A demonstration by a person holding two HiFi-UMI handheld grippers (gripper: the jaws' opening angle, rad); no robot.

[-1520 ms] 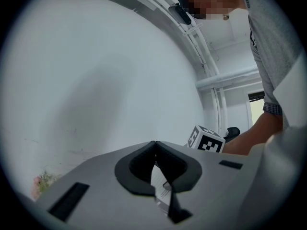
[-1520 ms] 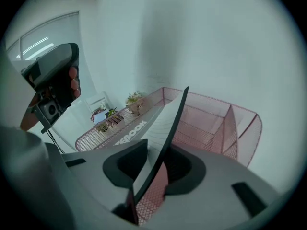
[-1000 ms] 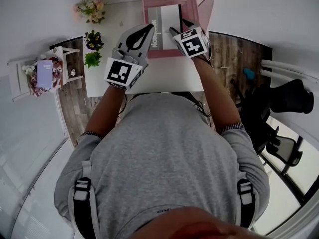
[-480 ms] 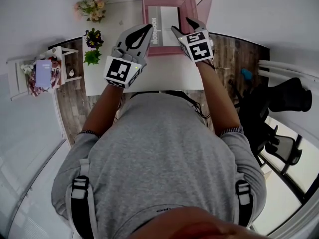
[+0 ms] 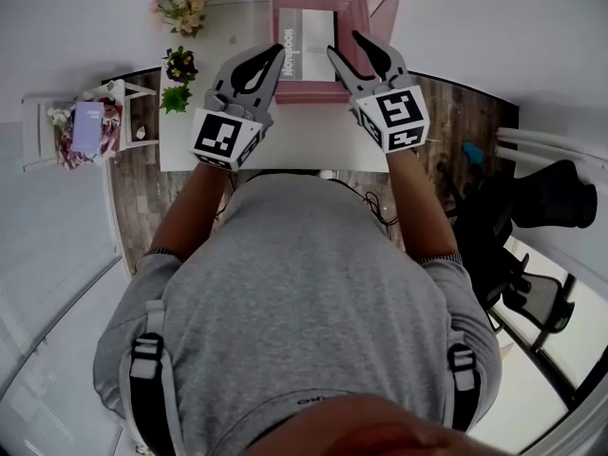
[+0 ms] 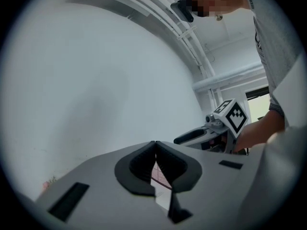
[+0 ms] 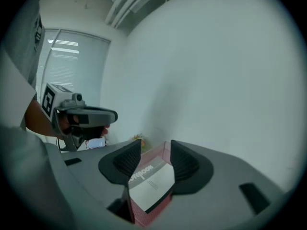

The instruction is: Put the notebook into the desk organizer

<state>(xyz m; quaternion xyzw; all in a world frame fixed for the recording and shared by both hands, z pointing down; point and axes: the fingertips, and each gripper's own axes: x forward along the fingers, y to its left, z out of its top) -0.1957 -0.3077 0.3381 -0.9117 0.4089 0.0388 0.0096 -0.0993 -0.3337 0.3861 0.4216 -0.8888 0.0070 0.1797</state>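
Right now my right gripper [image 7: 156, 148] has its jaws apart with nothing pressed between them; they have just been closing partway. Through the gap I see the notebook [image 7: 152, 182] sitting inside the pink desk organizer [image 7: 144, 219], cover facing up and clear of the pads. My left gripper [image 6: 155, 143] has its jaws together and empty, and it hovers beside the right one over the white desk [image 5: 313, 145]. The organizer stands at the desk's far edge, by the wall.
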